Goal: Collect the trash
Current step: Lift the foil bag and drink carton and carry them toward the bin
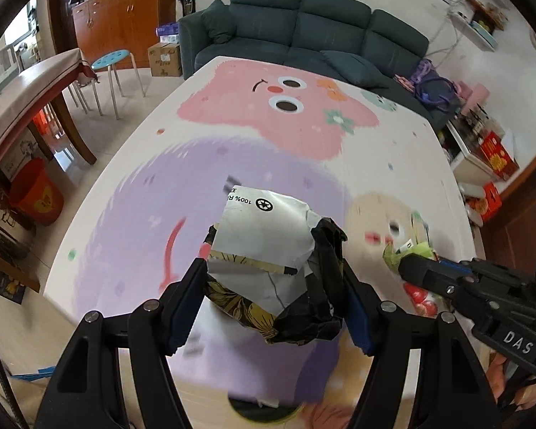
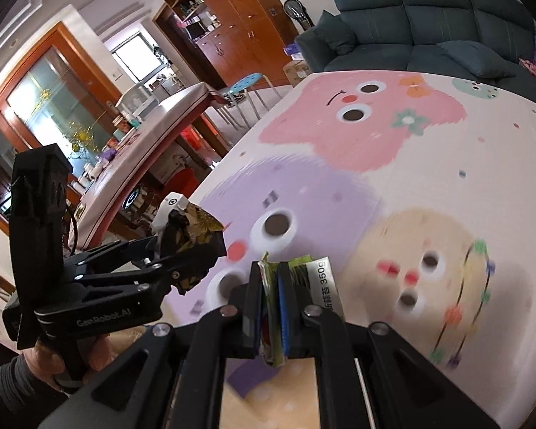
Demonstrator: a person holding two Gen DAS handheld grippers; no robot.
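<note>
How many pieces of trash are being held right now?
2. A crumpled black-and-silver bag is clamped in the left gripper; a flattened green packet is pinched in the right gripper. None shows on the table.

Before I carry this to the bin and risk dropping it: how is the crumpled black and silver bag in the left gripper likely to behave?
The crumpled bag looks thin and creased, so it is probably light and floppy and may give under the left gripper. Its silver surface looks glossy, so it could slip. A loose flap sticks up above the pads, so it may flutter or unfold.
</note>
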